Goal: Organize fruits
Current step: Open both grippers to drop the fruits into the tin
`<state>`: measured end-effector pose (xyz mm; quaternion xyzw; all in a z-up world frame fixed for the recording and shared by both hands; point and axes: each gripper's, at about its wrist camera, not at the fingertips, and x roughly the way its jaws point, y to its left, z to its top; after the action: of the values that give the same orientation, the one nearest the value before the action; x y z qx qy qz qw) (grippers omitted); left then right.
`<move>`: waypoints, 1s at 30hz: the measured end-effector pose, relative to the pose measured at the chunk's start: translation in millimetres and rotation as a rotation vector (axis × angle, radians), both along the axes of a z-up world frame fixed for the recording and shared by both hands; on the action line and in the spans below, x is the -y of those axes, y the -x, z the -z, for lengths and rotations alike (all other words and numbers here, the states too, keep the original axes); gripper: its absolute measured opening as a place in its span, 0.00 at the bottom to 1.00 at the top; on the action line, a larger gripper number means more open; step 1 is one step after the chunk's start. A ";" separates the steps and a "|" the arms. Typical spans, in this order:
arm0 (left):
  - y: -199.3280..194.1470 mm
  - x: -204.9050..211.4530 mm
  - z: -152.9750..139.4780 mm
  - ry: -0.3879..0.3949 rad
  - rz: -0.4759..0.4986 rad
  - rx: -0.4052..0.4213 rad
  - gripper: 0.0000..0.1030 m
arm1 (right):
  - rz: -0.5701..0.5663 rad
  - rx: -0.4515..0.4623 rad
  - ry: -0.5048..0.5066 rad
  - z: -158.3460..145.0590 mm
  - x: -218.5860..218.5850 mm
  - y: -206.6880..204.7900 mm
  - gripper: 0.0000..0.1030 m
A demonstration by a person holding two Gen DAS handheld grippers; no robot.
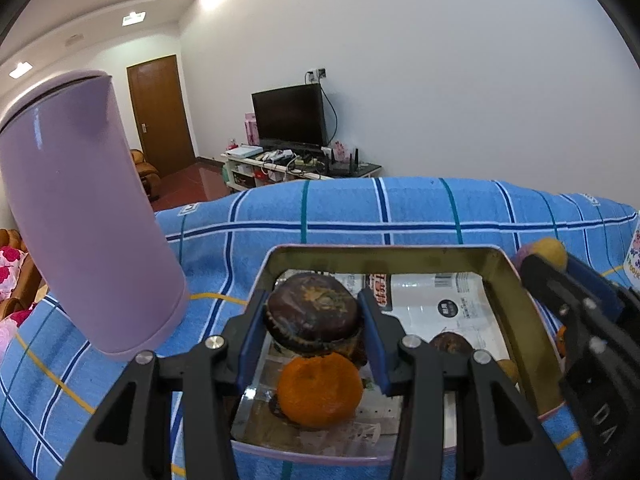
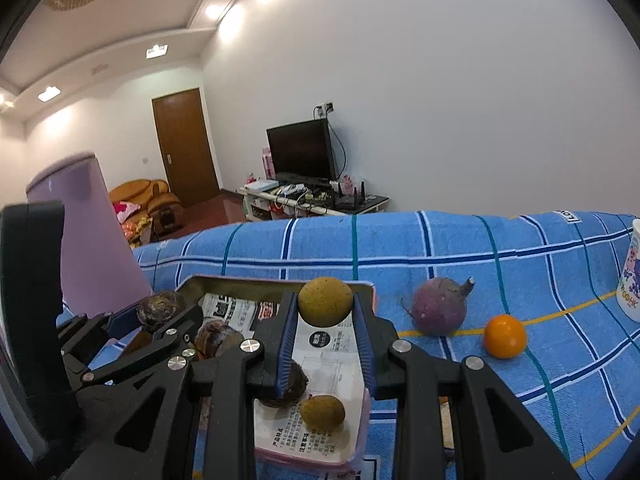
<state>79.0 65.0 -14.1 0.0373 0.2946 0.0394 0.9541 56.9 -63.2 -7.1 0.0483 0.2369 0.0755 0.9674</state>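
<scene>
Fruit fills both claws above the tin (image 1: 516, 280) on the blue cloth (image 2: 500, 248): the left claw (image 1: 314, 314) clamps a dark brown fruit (image 1: 312, 310) over an orange (image 1: 320, 390) by the near rim, while the right claw (image 2: 325, 304) pinches a yellow fruit (image 2: 325, 301) above the tin's far right corner.

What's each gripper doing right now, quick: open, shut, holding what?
Left gripper: shut on a dark brown fruit.
Right gripper: shut on a yellow-brown fruit.
</scene>
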 end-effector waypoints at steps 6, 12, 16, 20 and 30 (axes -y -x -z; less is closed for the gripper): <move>-4.8 -0.4 3.6 -0.003 -0.003 -0.029 0.45 | -0.023 -0.043 0.024 5.8 -7.6 -7.8 0.29; -6.5 -1.3 4.7 -0.002 -0.008 -0.039 0.45 | -0.039 -0.074 0.024 9.2 -11.5 -15.4 0.29; -8.4 -2.1 6.1 0.002 -0.010 -0.050 0.45 | -0.061 -0.101 0.009 11.8 -11.6 -22.6 0.29; -10.8 -3.5 6.9 0.005 -0.012 -0.058 0.45 | -0.091 -0.110 -0.023 13.4 -9.2 -26.9 0.30; -12.0 -3.7 8.0 0.003 -0.007 -0.060 0.45 | -0.212 -0.113 -0.207 20.0 0.4 -28.2 0.41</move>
<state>91.0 68.7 -22.0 0.0362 0.3233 0.0413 0.9447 85.1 -63.6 -27.1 0.1266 0.2855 0.1985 0.9290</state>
